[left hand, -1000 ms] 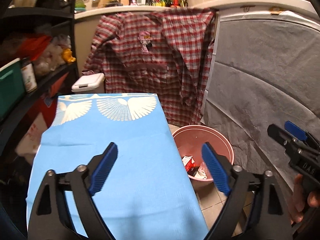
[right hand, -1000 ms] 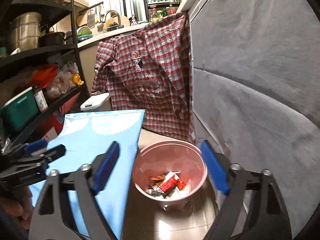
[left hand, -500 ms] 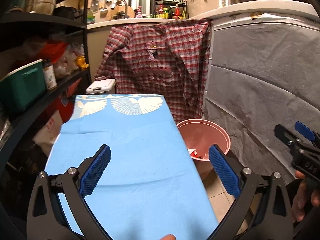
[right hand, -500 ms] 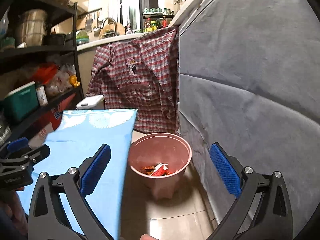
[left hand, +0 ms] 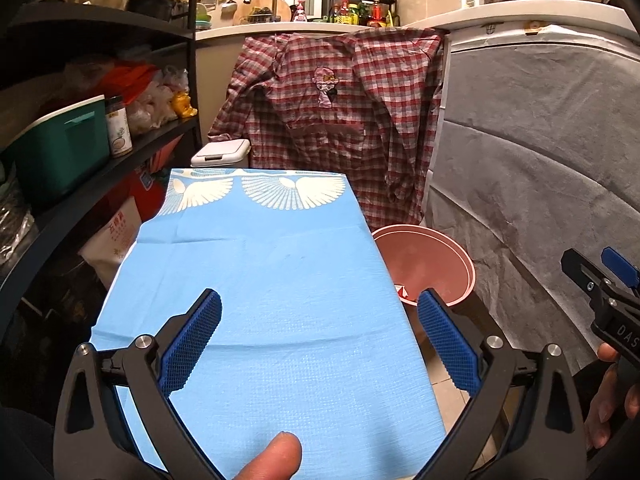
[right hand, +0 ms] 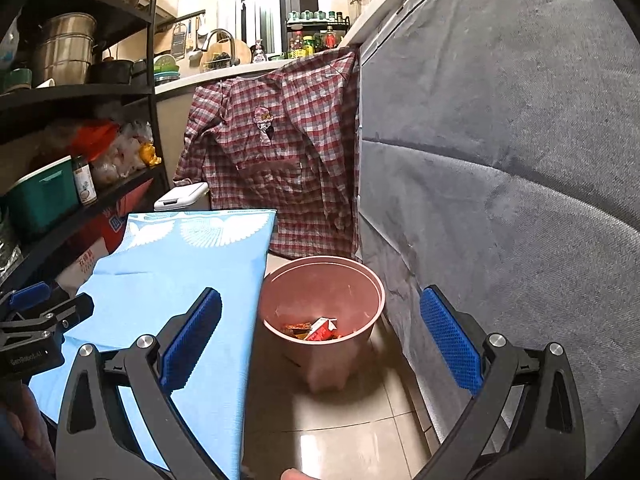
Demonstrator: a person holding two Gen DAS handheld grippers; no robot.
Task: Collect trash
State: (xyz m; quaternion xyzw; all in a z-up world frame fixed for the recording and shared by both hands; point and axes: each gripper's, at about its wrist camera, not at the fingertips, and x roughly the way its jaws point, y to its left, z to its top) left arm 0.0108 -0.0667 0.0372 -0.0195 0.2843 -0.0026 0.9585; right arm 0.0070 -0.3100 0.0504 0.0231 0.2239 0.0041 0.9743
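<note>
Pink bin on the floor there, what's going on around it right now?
A person is collecting trash with a handheld gripper in each hand. The left gripper and right gripper are both open and hold nothing. The pink bin stands on the tiled floor beside the blue-covered table, with wrappers and a small red carton inside. The tabletop shows no trash.

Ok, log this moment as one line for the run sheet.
left gripper: open, empty, over blue cloth | right gripper: open, empty | pink bin: on floor, wrappers inside
</note>
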